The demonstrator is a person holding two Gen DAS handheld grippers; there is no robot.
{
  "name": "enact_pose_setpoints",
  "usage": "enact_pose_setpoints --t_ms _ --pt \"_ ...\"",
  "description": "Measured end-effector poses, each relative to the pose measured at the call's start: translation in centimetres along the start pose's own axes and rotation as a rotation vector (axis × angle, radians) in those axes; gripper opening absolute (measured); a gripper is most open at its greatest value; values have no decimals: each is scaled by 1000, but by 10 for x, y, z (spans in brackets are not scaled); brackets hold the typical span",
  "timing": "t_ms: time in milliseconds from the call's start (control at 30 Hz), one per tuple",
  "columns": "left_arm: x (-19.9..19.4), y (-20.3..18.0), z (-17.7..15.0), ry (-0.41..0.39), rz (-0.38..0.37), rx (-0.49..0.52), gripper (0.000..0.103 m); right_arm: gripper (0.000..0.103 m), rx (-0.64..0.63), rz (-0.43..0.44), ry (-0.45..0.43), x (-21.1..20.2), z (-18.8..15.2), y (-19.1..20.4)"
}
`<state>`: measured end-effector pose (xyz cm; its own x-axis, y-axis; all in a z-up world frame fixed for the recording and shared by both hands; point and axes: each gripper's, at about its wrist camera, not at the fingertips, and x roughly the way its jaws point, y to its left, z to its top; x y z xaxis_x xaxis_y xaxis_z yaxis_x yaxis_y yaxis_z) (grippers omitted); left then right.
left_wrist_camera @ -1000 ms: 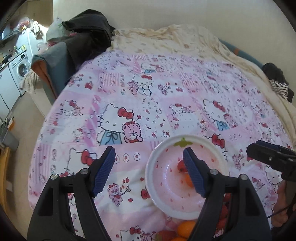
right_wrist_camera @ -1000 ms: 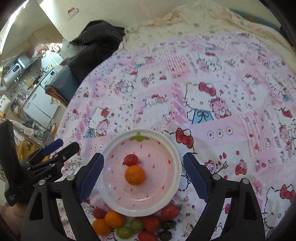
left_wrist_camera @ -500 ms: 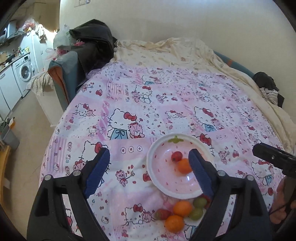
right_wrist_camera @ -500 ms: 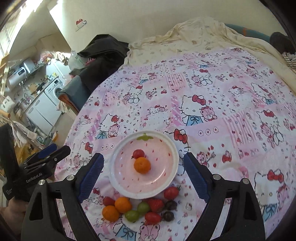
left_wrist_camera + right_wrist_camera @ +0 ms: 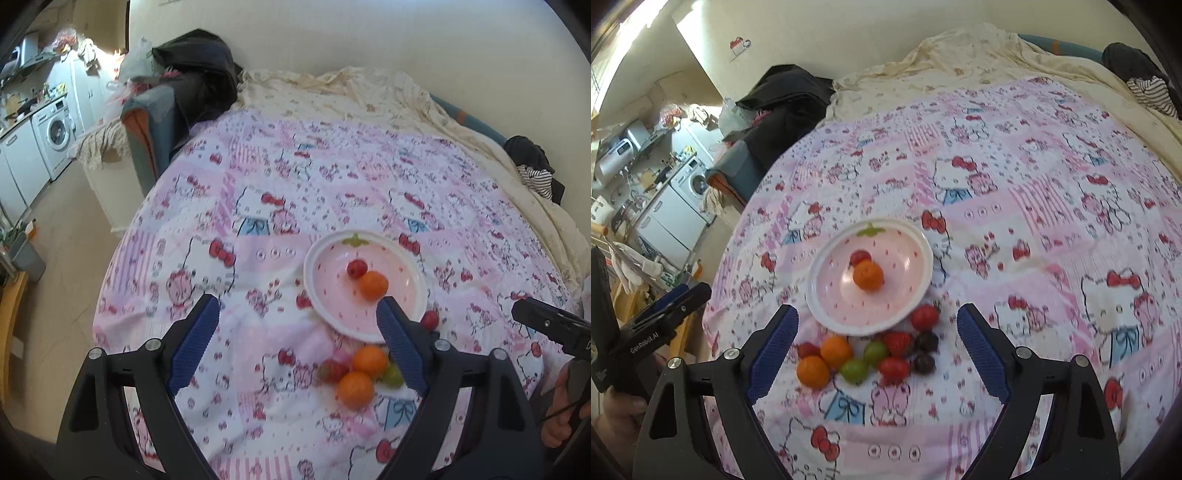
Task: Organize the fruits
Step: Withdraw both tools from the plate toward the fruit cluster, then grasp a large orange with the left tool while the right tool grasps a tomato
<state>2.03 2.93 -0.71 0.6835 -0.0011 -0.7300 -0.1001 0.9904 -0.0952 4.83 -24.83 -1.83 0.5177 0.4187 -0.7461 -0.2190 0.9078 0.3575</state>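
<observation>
Both grippers have drawn back and slightly up from the plate [image 5: 925, 266] since the earlier frames, so the whole fruit cluster now shows below its near rim. Left gripper [image 5: 297, 345] and right gripper [image 5: 877, 349] both stand released, jaws wide, nothing between the pads.

Two fruits already lie in the plate, touching: an orange [image 5: 868, 275] and a small red fruit [image 5: 860, 256] behind it. The remainder sits on the patterned bedsheet [image 5: 1034, 206], just beside the plate's near edge: two loose oranges [image 5: 812, 371], two green fruits [image 5: 854, 370], several red ones [image 5: 924, 316] and two dark ones [image 5: 925, 363], packed close together.

Recommended procedure for the next pick (a judgement):

1. Select a fruit on the outer edge of the cluster, such as the lowest orange, so the pads do not nudge its neighbours.
2. Descend with the jaws straddling the fruit and the pads level with its widest part.
3. Close gently; round fruit on soft bedding is likely to roll or sink.
4. Release low over a bare part of the plate (a drop may knock the fruits already there).
</observation>
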Motion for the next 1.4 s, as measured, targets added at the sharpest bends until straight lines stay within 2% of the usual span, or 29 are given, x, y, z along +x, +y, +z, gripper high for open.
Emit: enact_pose_setpoints --t_ms 233,400,633,700,833,867,900,933,1133,1333,1367,1400 --pt "14 6 -21 111 12 -34 85 90 69 -37 91 15 -20 -16" --pt "39 6 -36 236 2 -60 85 90 137 -39 158 31 -29 -29" --pt "79 -26 -62 401 -101 -38 84 90 150 -62 192 43 -26 -34" --pt "91 -39 -69 430 -103 -2 74 90 153 -62 194 44 -24 -36" --pt "108 -56 -75 459 -84 48 70 90 170 -71 202 48 -22 -42" --pt "111 -60 -77 472 -87 59 61 90 175 -72 204 49 -22 -43" --pt "114 -61 -78 486 -86 65 41 90 179 -73 205 50 -21 -44" --pt "116 -62 -79 500 -103 60 37 90 180 -75 205 51 -20 -45" --pt "91 -50 -69 478 -117 17 36 90 206 -76 207 52 -20 -48" --pt "60 -17 -55 405 -68 -69 36 90 279 -20 274 63 -27 -51" --pt "60 -14 -52 400 -64 -82 36 89 301 8 299 68 -29 -51" --pt "58 -9 -50 392 -56 -97 36 82 323 37 321 73 -31 -51"
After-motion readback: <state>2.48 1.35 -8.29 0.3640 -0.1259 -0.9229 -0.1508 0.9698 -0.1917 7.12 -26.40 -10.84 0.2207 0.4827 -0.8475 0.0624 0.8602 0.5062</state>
